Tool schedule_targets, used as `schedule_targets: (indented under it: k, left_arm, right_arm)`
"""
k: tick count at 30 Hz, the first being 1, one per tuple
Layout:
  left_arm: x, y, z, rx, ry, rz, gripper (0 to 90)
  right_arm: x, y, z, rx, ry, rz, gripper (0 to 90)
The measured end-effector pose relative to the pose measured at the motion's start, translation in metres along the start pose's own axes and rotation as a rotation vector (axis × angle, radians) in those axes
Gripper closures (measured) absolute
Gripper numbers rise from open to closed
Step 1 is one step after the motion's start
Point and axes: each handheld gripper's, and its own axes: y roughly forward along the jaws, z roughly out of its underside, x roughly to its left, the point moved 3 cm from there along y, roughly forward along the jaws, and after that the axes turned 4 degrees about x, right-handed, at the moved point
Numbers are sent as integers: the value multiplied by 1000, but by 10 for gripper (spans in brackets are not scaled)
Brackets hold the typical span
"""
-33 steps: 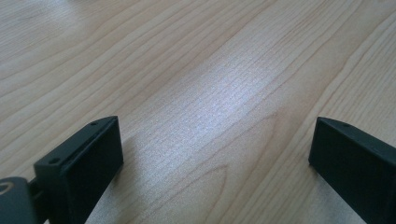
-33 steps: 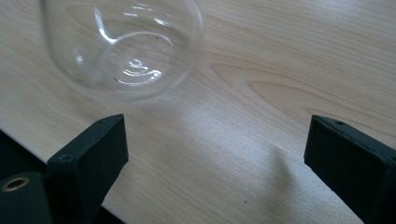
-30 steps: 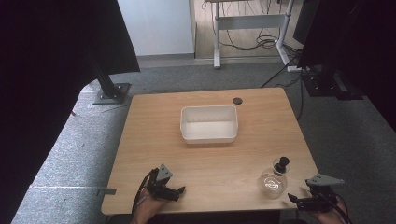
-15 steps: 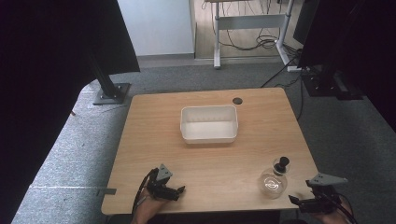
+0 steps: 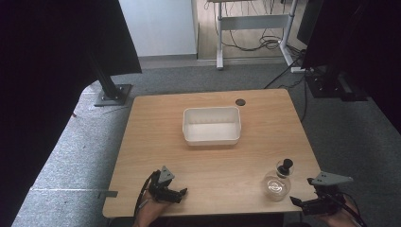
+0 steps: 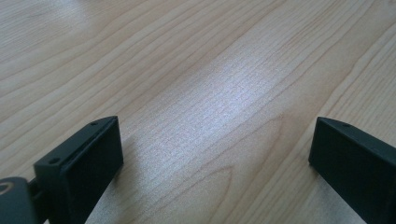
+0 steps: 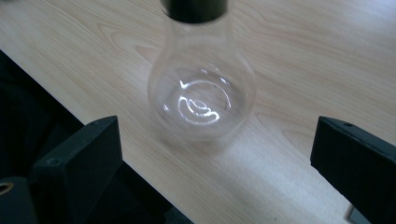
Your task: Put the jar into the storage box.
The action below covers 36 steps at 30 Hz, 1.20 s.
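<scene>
A clear round-bottomed glass flask (image 5: 275, 185) with a black stopper (image 5: 285, 166) rests near the table's front right corner. In the right gripper view its round body (image 7: 201, 100) lies on the wood just ahead of the jaws, black top (image 7: 196, 8) pointing away. My right gripper (image 5: 297, 202) hovers off the table's front edge, just right of the flask, open and holding nothing (image 7: 217, 140). My left gripper (image 5: 182, 193) sits low over the front left of the table, open over bare wood (image 6: 215, 140).
A white rectangular bin (image 5: 211, 138) stands in the middle of the wooden table (image 5: 156, 137). A small dark round disc (image 5: 240, 101) lies near the far edge. Black curtains hang left and right, and a desk frame with cables stands beyond on grey carpet.
Hardly anything: the right gripper has shifted a touch to the right. The flask and the left gripper have stayed put.
</scene>
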Motion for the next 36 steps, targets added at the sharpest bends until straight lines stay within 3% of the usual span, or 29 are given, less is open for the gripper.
schedule_targets:
  k: [17,36]
  left_arm:
    - [0,0,0,1,0,-3,26]
    - [0,0,0,2,-2,-3,26]
  right_arm:
    - [6,-8,-33,-33,-34,-31,42]
    - [0,-4,-62,-58,-74,-44,190]
